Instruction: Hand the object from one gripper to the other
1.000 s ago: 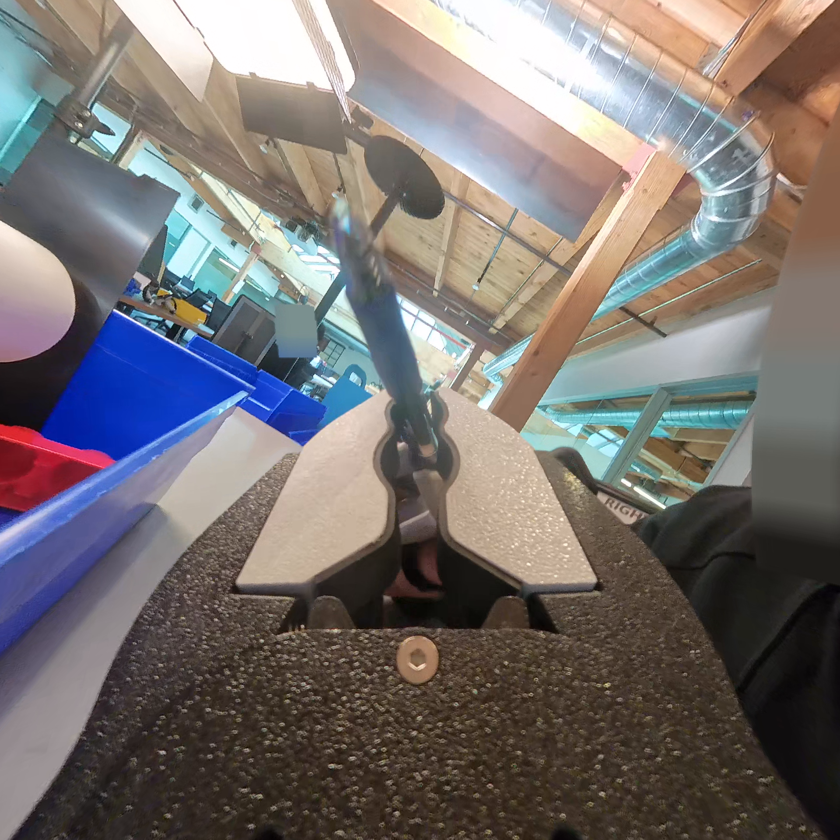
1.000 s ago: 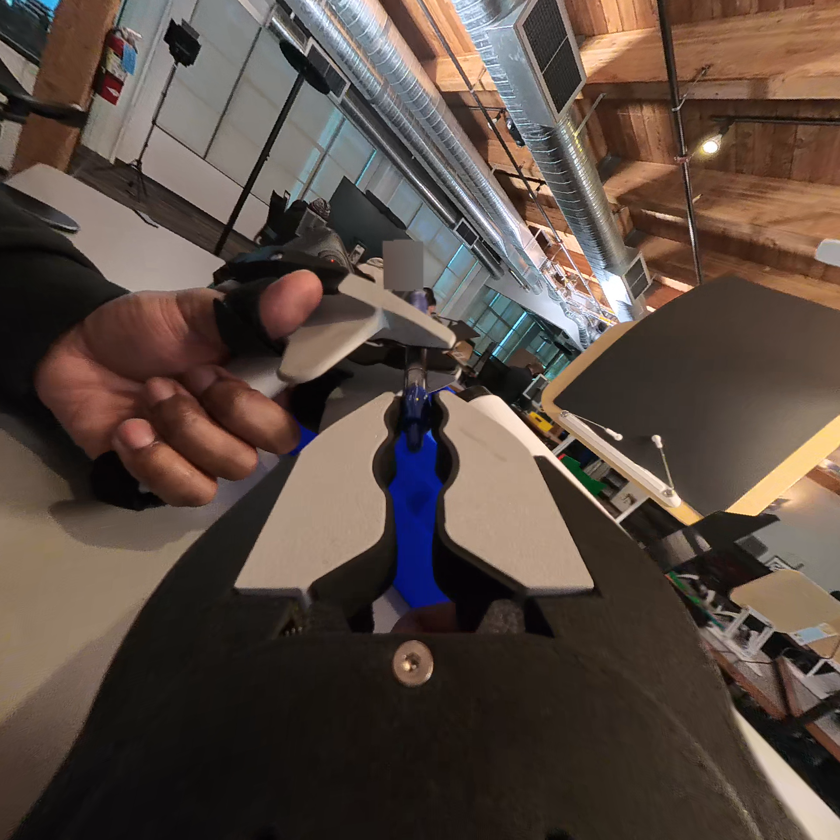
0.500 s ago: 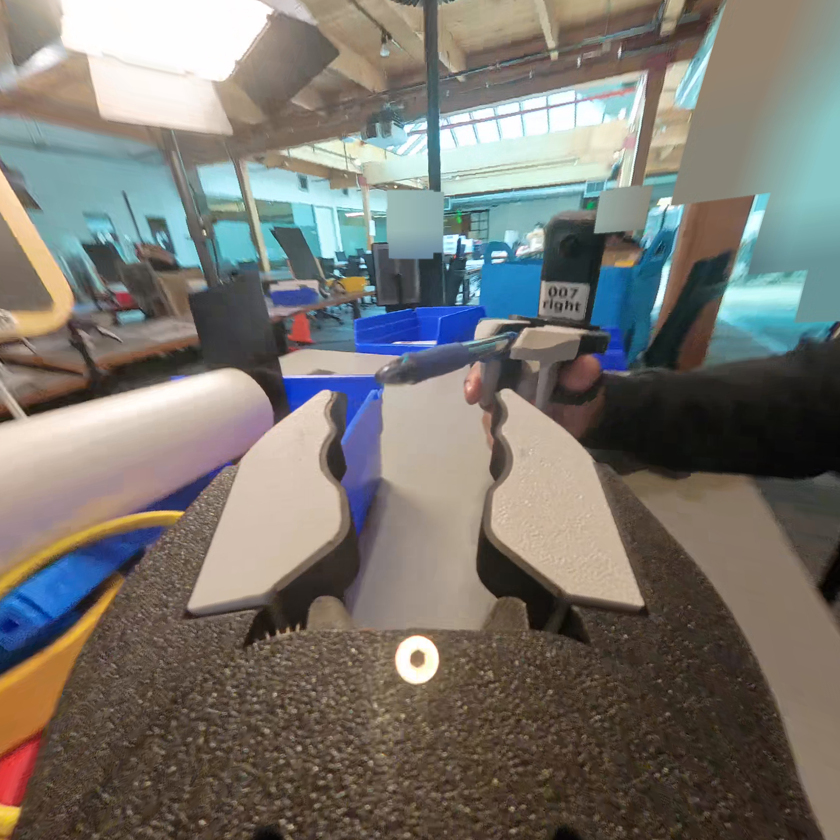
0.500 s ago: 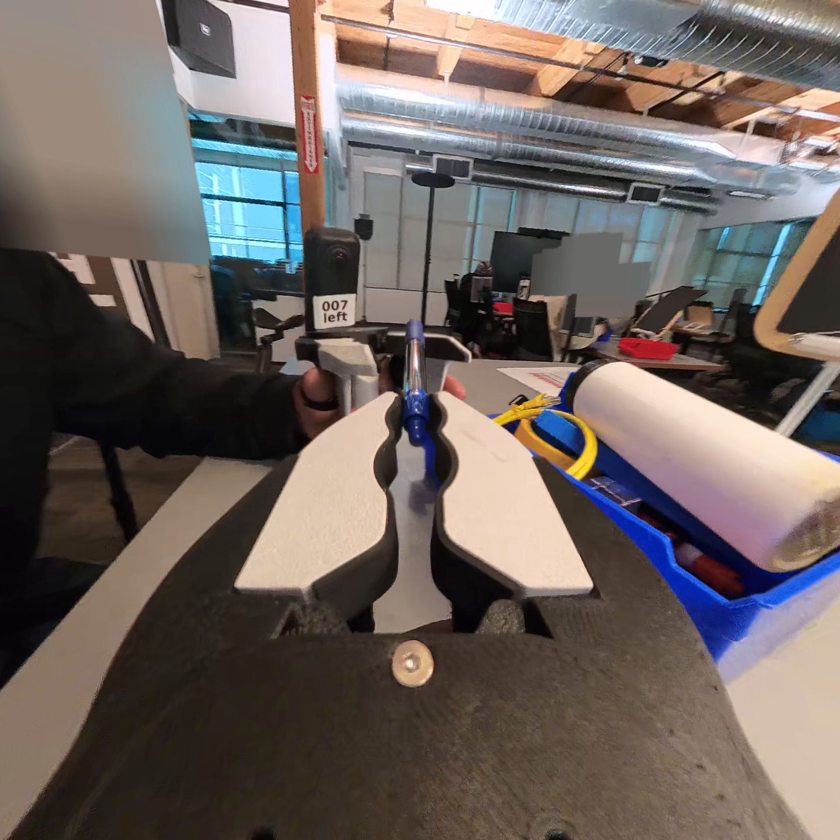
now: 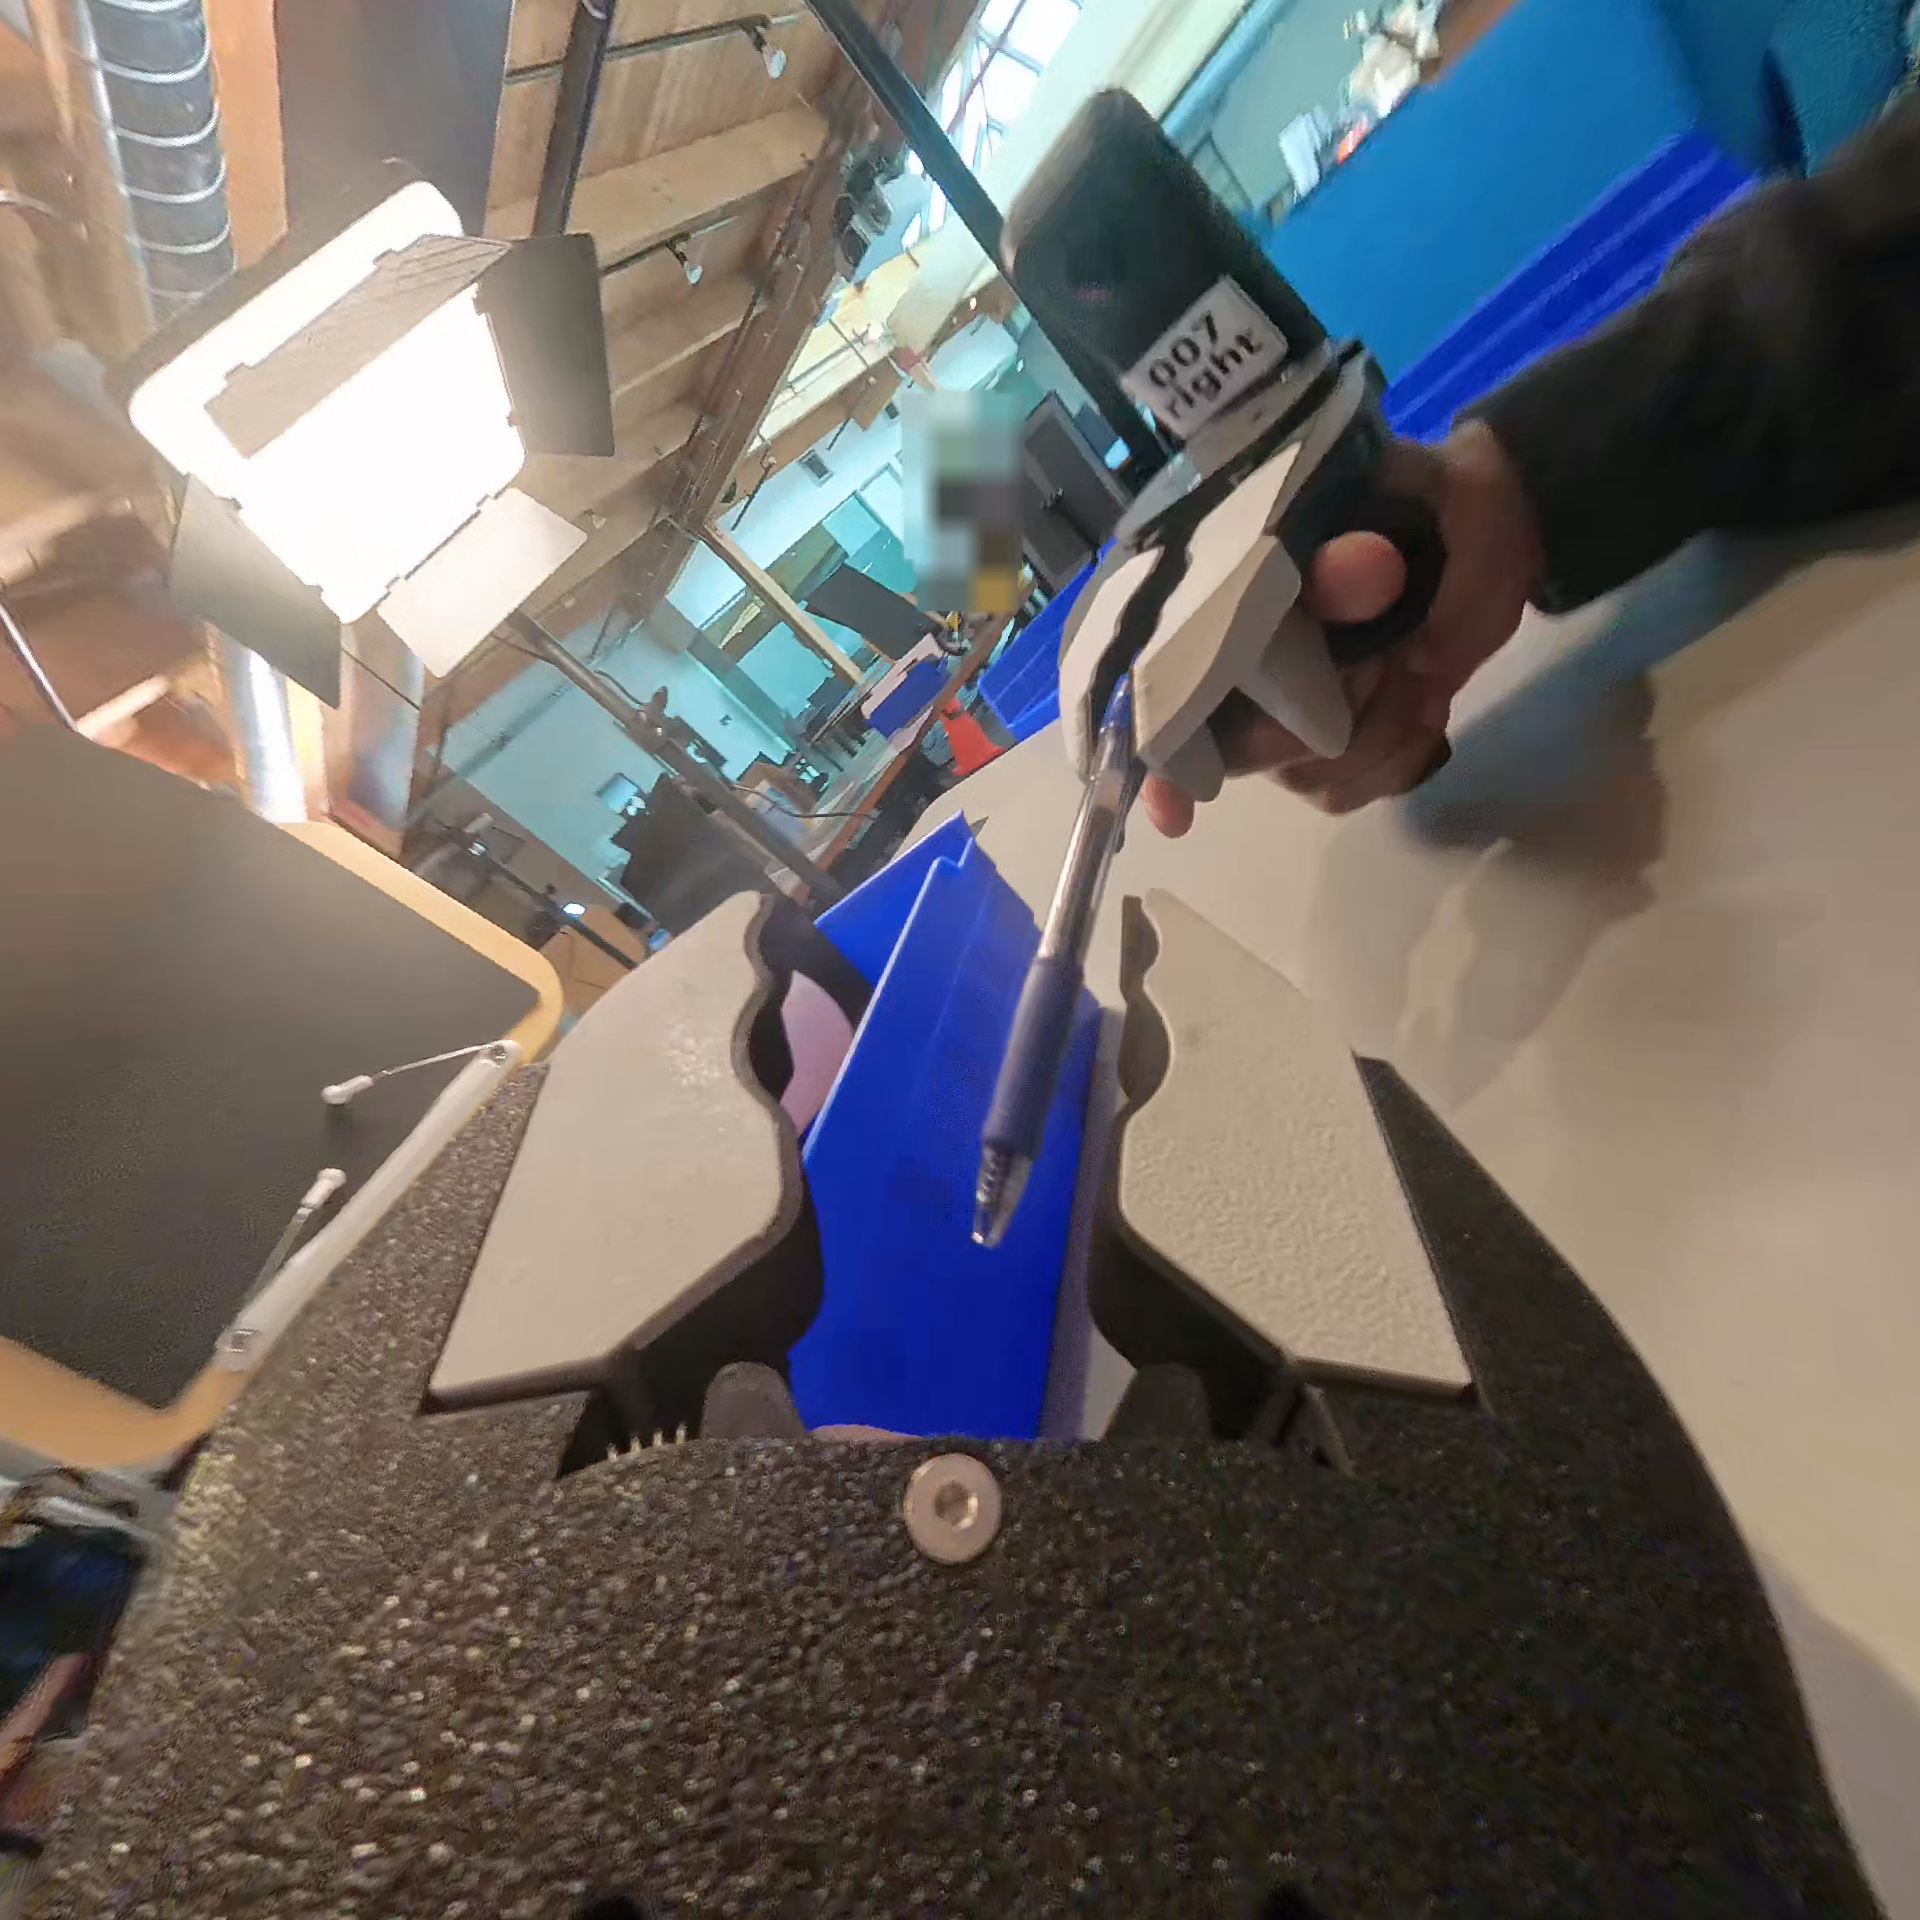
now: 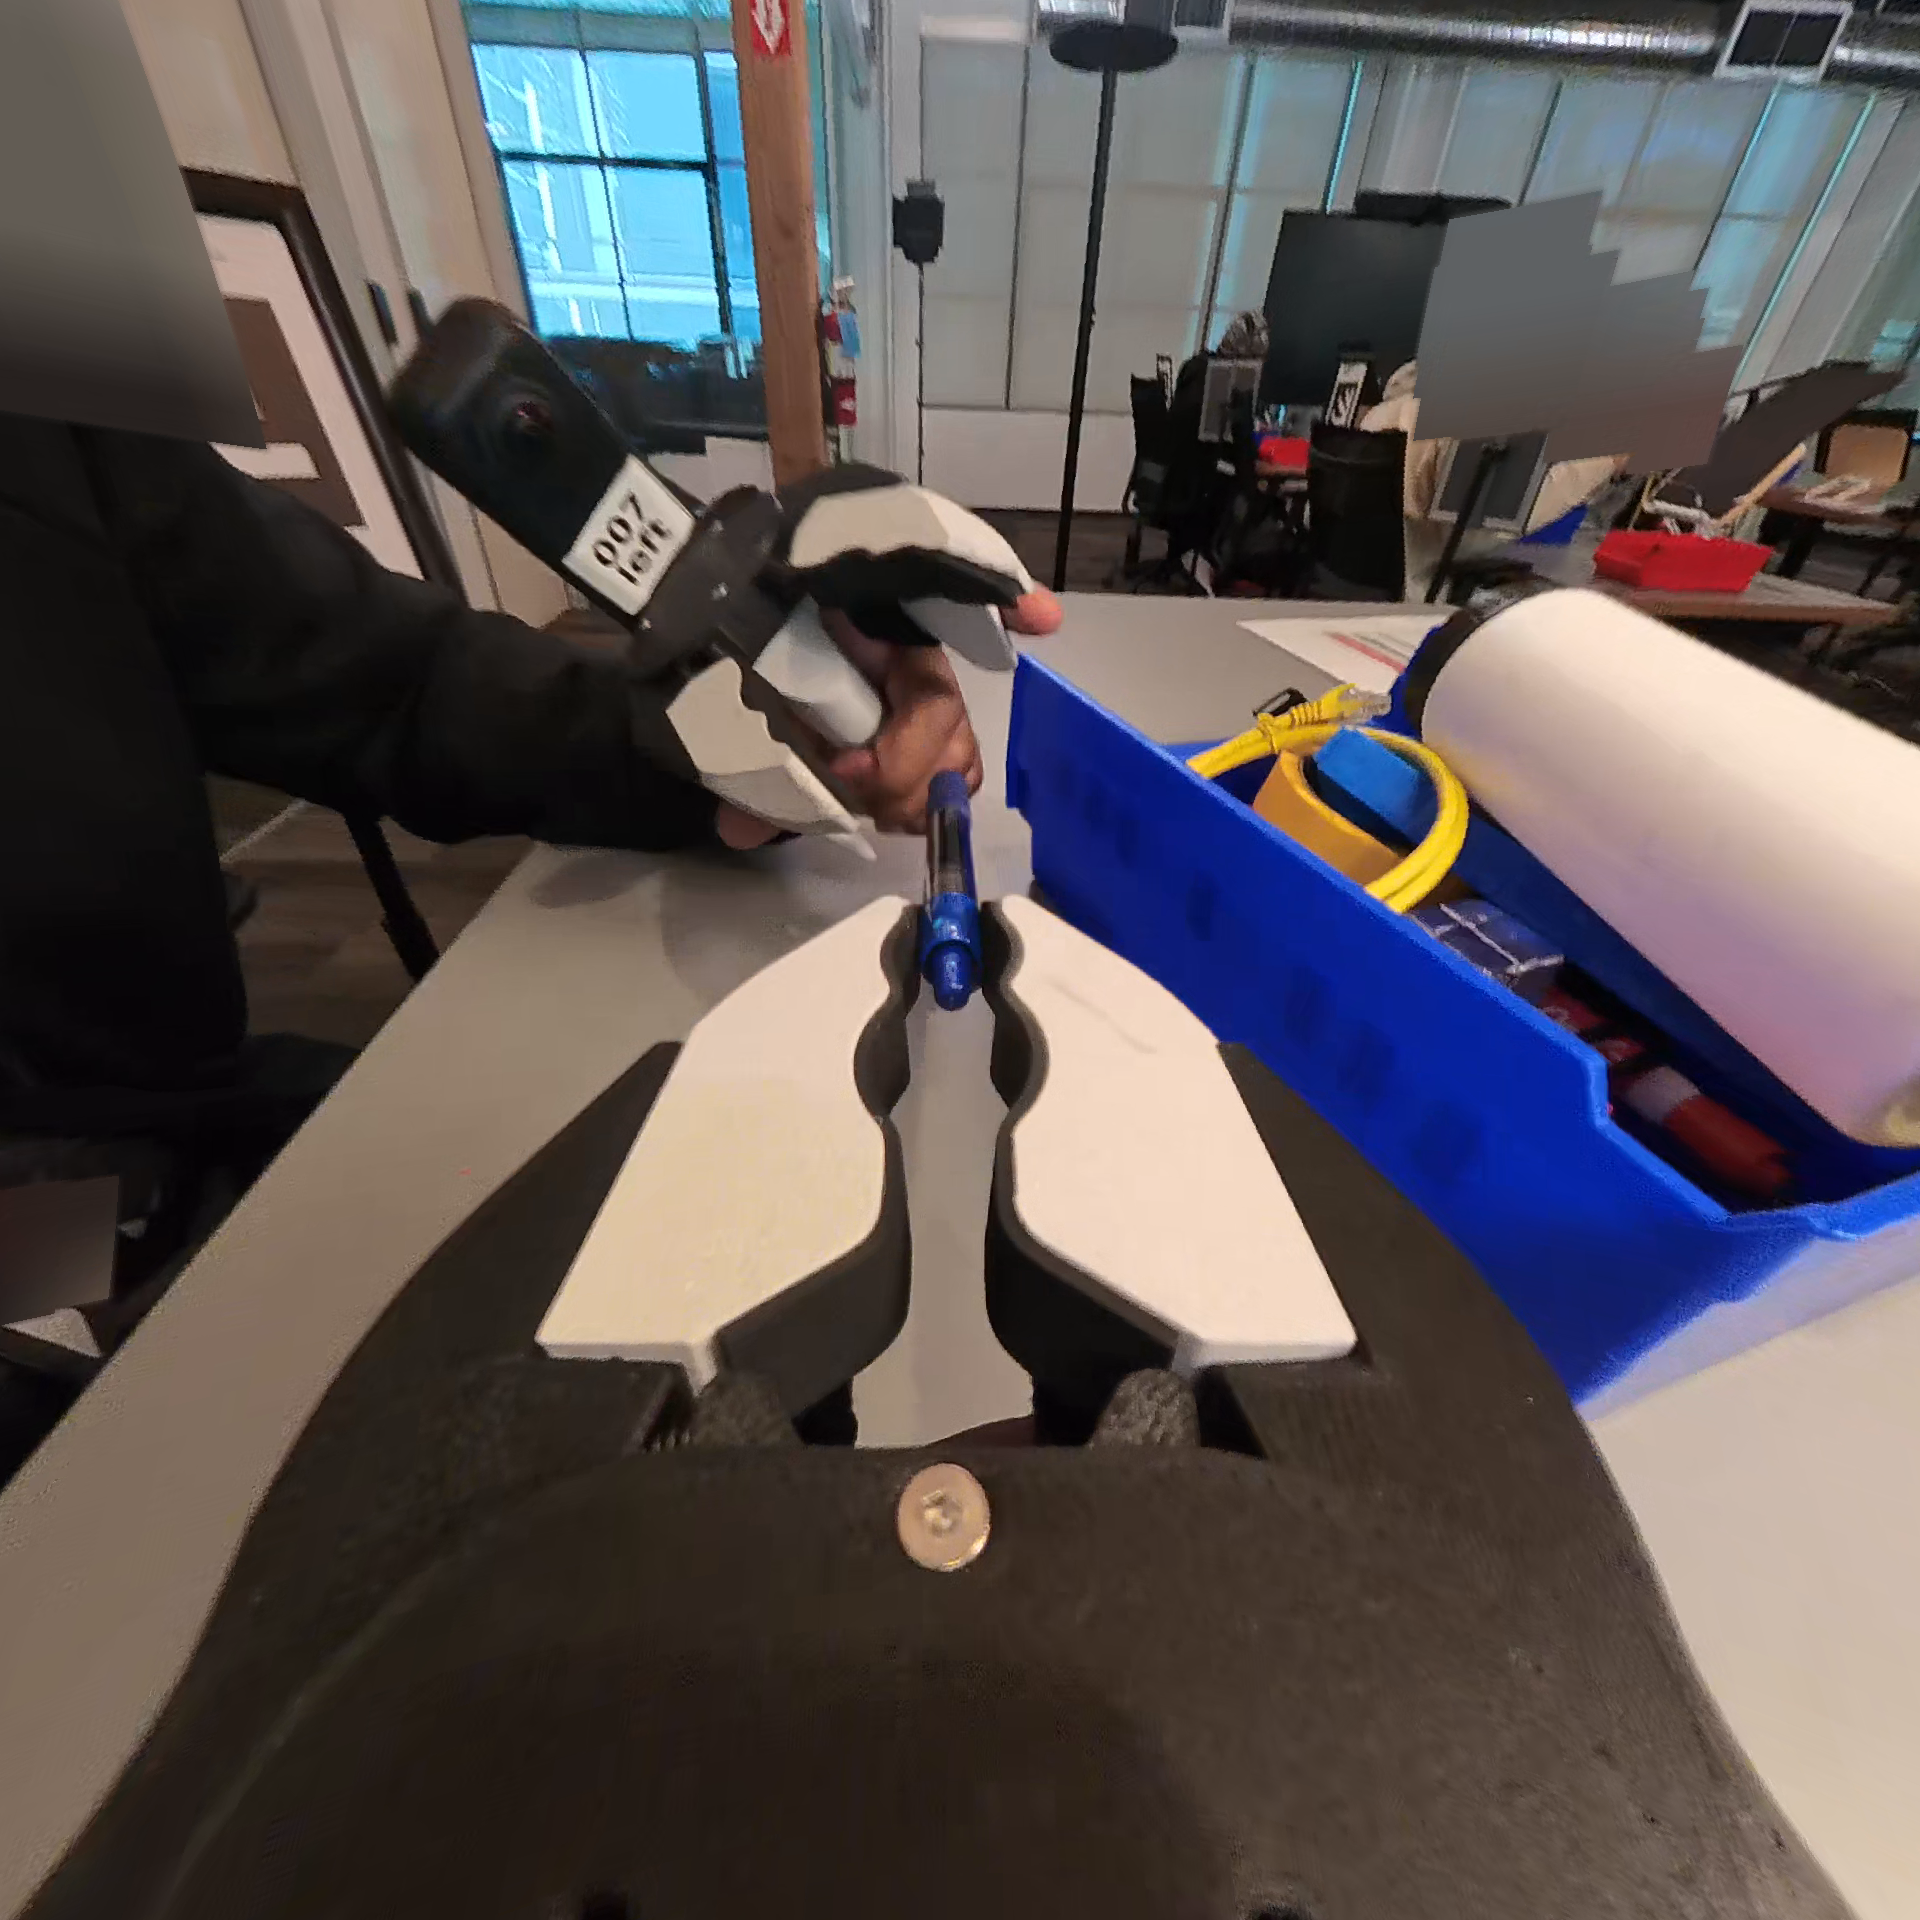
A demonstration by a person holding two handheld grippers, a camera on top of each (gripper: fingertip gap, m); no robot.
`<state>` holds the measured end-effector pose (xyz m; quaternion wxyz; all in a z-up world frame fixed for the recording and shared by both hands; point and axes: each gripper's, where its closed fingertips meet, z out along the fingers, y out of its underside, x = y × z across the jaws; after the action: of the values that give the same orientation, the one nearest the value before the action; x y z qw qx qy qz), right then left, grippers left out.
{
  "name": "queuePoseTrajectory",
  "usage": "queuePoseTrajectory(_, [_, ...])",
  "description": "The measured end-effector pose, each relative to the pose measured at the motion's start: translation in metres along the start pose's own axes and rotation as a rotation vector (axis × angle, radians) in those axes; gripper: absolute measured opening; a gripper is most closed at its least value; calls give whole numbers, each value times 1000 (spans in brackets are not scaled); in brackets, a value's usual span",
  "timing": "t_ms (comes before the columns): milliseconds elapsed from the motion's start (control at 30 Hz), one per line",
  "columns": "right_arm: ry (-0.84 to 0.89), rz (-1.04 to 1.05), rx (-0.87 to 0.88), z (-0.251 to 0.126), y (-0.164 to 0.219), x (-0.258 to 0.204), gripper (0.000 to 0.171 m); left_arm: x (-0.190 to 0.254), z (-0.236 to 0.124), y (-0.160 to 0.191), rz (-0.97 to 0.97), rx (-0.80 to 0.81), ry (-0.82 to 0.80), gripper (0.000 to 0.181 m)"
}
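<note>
Your two grippers, left (image 5: 940,914) and right (image 6: 948,914), each pair pale grey scalloped fingers (image 6: 1153,1153) with a black pebbled body, one silver screw (image 6: 943,1516), a black camera (image 6: 499,416) bearing a white label, and your black sleeve (image 6: 312,665).

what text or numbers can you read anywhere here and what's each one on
Right camera label, on the right hand-held gripper: legible, wording withheld.
Left camera label, on the left hand-held gripper: likewise.
Red sign on the wooden post: too small.
Paper sheet on the table: blurred.
</note>
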<state>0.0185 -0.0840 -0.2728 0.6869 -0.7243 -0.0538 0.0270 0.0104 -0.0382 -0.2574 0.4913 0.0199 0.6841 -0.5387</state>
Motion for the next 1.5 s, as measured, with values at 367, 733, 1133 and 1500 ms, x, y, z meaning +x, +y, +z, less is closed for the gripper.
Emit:
queuePoseTrajectory(367, [15,-23,-65,11,10,-33,11,55,-2,31,431,-228,100,36])
queuePoseTrajectory(733, [380,58,193,-5,-25,-51,30,37,-34,-7,-138,-203,-189,13])
queuePoseTrajectory(1133, [450,-61,272,38,-34,-113,35,28,-68,-56,-1336,391,-133,12])
queuePoseTrajectory(1500, [480,73,339,32,-35,-91,20,49,-83,-67,-1728,480,160,12])
